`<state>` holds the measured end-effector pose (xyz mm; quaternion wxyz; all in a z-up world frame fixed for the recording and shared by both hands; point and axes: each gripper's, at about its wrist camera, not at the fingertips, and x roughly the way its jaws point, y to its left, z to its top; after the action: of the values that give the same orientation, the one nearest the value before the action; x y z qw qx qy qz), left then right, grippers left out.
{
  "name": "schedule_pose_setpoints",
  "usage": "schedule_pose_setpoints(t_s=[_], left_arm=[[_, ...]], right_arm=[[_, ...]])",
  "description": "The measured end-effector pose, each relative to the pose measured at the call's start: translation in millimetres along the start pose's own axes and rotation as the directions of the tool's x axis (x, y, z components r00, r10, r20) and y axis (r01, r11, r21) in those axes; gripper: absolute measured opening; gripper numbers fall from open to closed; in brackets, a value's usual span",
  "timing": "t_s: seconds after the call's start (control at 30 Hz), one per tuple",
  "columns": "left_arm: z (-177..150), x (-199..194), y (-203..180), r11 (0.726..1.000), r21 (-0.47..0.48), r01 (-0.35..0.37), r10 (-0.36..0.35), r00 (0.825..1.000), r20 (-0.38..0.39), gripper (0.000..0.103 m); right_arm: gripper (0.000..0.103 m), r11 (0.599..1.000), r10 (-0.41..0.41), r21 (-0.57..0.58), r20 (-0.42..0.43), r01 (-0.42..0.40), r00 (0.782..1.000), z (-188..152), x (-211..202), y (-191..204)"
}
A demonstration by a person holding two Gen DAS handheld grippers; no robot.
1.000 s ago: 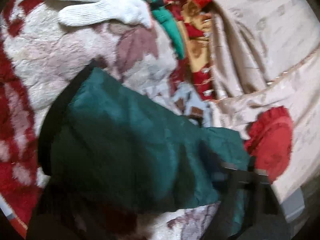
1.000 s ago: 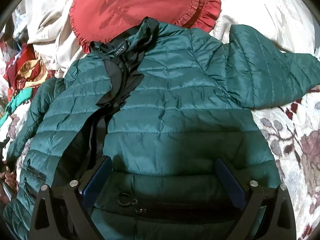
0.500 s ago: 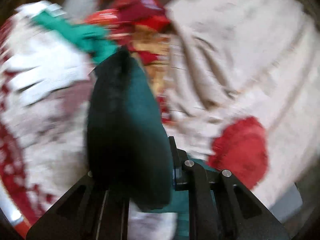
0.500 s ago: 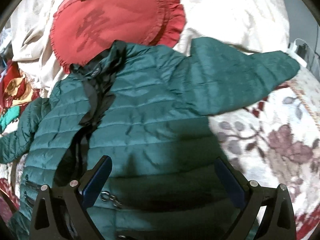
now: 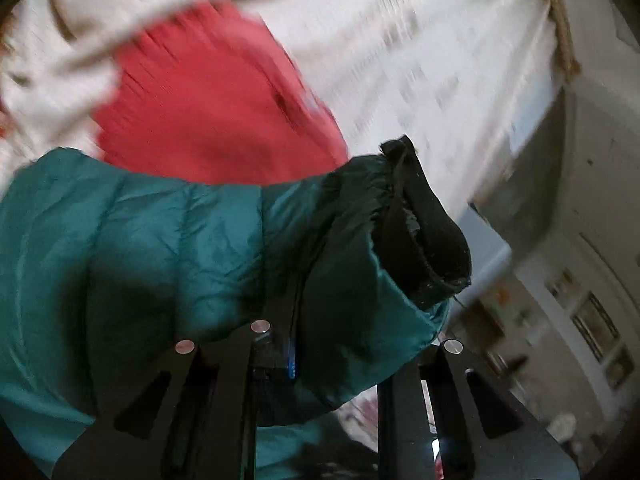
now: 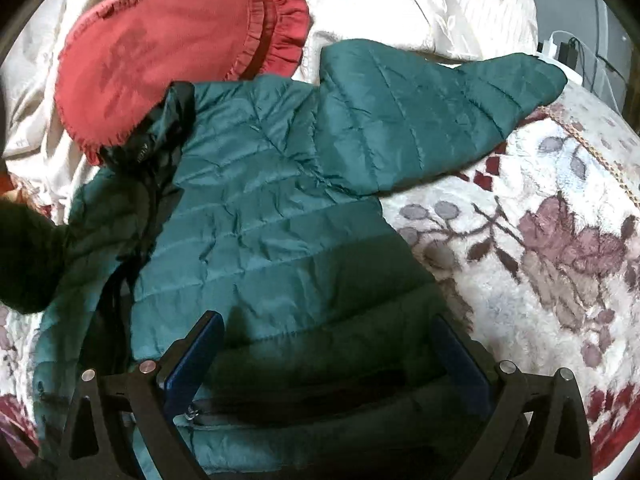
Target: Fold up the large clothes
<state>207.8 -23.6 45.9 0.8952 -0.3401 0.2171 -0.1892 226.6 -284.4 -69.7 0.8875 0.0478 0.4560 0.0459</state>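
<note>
A dark green quilted puffer jacket (image 6: pixel 280 216) lies front up on a floral blanket, its black collar toward a red pillow and its right sleeve (image 6: pixel 460 100) spread out to the right. My right gripper (image 6: pixel 332 352) is open and empty, hovering over the jacket's hem. My left gripper (image 5: pixel 316 344) is shut on the jacket's left sleeve (image 5: pixel 224 248), lifted, with the black cuff (image 5: pixel 424 236) hanging past the fingers. That lifted sleeve shows as a dark blur at the left edge of the right wrist view (image 6: pixel 28 256).
A round red ruffled pillow (image 6: pixel 168 52) lies behind the collar. Cream bedding (image 6: pixel 440 4) is at the back. The floral blanket (image 6: pixel 540 248) covers the bed to the right. A charger and cables (image 6: pixel 560 50) sit at the far right edge.
My left gripper has lifted the left sleeve and swung it right, toward the red pillow and jacket body. My right gripper has shifted slightly right over the hem, still open.
</note>
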Motion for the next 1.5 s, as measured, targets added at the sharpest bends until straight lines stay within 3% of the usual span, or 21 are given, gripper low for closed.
schedule_pose_setpoints(t_s=[0.13,0.27,0.33,0.4,0.43,0.53,0.57,0.63,0.7,0.77,0.83,0.9,1.0,1.03,1.13,1.2,1.27,1.3,1.37,1.43,1.5], left_arm=[[-27.6,69.2,-0.9,1.0,-0.015,0.027,-0.029,0.994,-0.107,0.015],[-57.1,121.8,32.7,0.996,-0.092,-0.01,-0.012,0.972,-0.236,0.015],[-68.5,135.3,46.2,0.992,-0.114,-0.051,0.014,0.954,-0.3,0.024],[-76.0,142.4,55.4,0.986,-0.15,-0.08,0.021,0.934,-0.356,0.047],[-77.2,143.3,57.6,0.983,-0.16,-0.088,0.022,0.927,-0.374,0.05],[-79.9,128.6,44.3,0.989,-0.143,-0.045,-0.017,0.914,-0.405,0.063],[-77.2,117.2,38.4,0.991,-0.132,-0.01,-0.045,0.914,-0.404,0.071],[-69.2,95.2,33.6,0.993,-0.112,0.039,-0.079,0.919,-0.385,0.072],[-60.4,62.5,34.6,0.996,-0.073,0.046,-0.068,0.941,-0.332,0.072],[-39.4,37.2,53.4,0.999,-0.043,-0.024,0.014,0.974,-0.228,0.072],[-20.5,11.1,82.5,0.985,-0.057,-0.162,0.155,0.981,-0.119,0.072],[-5.9,-9.7,123.9,0.939,-0.105,-0.328,0.325,0.945,-0.04,0.072],[1.4,-15.3,173.7,0.864,-0.256,-0.434,0.427,0.9,-0.088,0.069],[2.6,-12.1,181.3,0.858,-0.273,-0.436,0.427,0.899,-0.093,0.067],[9.1,11.2,182.2,0.832,-0.225,-0.507,0.496,0.861,-0.109,0.065],[9.9,14.9,189.8,0.811,-0.213,-0.545,0.529,0.838,-0.133,0.065],[-1.4,14.7,194.9,0.812,-0.212,-0.544,0.516,0.839,-0.175,0.065],[-0.5,16.3,191.4,0.809,-0.204,-0.551,0.524,0.834,-0.173,0.065],[7.1,11.5,180.6,0.818,-0.199,-0.54,0.525,0.842,-0.125,0.065],[18.8,-2.8,170.0,0.847,-0.184,-0.499,0.506,0.862,-0.009,0.065],[24.4,-3.7,168.8,0.828,-0.15,-0.54,0.549,0.835,0.027,0.066]], right_arm=[[0.102,0.994,-0.041,0.097,0.007,0.04,0.999,0.2,2.9,-21.7],[0.102,0.977,-0.052,0.207,-0.004,0.052,0.999,-5.5,7.6,-50.5],[0.102,0.971,-0.044,0.236,-0.018,0.047,0.999,-6.1,11.0,-58.5],[0.102,0.969,-0.031,0.244,-0.038,0.039,0.999,-6.4,16.4,-61.5],[0.102,0.969,-0.031,0.242,-0.042,0.04,0.999,-6.3,17.7,-61.6],[0.102,0.969,-0.033,0.243,-0.035,0.041,0.999,-5.7,15.8,-60.8],[0.102,0.968,-0.032,0.247,-0.031,0.038,0.999,-6.0,14.2,-61.6],[0.102,0.965,-0.025,0.261,-0.022,0.03,0.999,-4.8,13.6,-63.9],[0.102,0.962,-0.018,0.272,-0.004,0.018,1.0,-5.1,7.3,-67.0],[0.102,0.964,-0.014,0.266,0.023,0.007,1.0,-3.9,0.6,-66.1],[0.102,0.974,-0.021,0.226,0.074,0.004,0.997,-2.0,-10.7,-58.2],[0.102,0.991,0.0,0.132,0.154,-0.02,0.988,1.8,-24.8,-40.0],[0.102,0.99,0.117,-0.101,0.205,-0.098,0.972,12.4,-37.3,10.9],[0.102,0.979,0.159,-0.158,0.202,-0.129,0.966,16.6,-37.6,27.4],[0.101,0.939,0.303,-0.203,0.102,-0.278,0.948,34.6,-13.1,65.7],[0.1,0.94,0.315,-0.138,0.014,-0.311,0.949,45.8,27.6,68.2],[0.098,0.968,0.238,-0.054,-0.131,-0.247,0.962,48.1,77.2,58.2],[0.098,0.969,0.237,-0.029,-0.141,-0.243,0.961,50.5,84.4,54.6],[0.097,0.98,0.176,-0.072,-0.127,-0.186,0.976,58.0,74.9,63.2],[0.097,0.979,0.186,-0.072,-0.065,-0.191,0.98,68.8,63.6,68.8],[0.097,0.975,0.208,-0.078,-0.002,-0.208,0.978,83.0,58.7,75.2]])
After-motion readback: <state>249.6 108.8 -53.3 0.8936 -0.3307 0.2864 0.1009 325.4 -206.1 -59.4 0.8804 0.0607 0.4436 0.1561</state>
